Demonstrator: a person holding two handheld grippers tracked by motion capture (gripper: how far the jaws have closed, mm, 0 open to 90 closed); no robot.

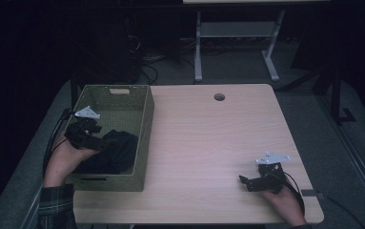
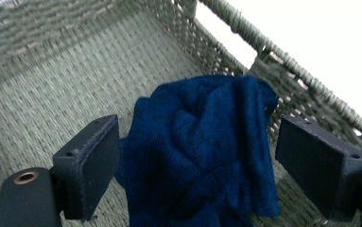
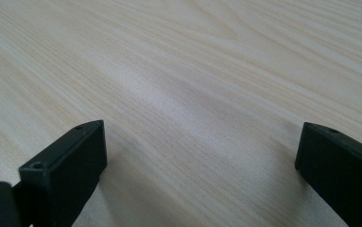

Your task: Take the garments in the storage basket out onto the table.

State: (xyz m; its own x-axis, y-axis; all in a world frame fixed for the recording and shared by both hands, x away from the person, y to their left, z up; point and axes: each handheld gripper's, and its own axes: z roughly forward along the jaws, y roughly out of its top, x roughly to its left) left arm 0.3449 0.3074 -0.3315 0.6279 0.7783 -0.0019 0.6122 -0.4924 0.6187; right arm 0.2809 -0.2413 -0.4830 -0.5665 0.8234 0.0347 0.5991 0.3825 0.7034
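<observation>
Inside the woven basket (image 1: 144, 138), near its front wall, lies a crumpled blue cloth (image 2: 202, 151) with no clear axis; left gripper (image 2: 197, 161) and right gripper (image 3: 200, 175) both have jaws apart

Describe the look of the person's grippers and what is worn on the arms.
Both the left gripper and the right gripper are black, with two flat rectangular jaws showing small screw holes. Each carries a grey three-cornered plate on top and trails a black cable. The left arm wears a dark plaid sleeve.
</observation>
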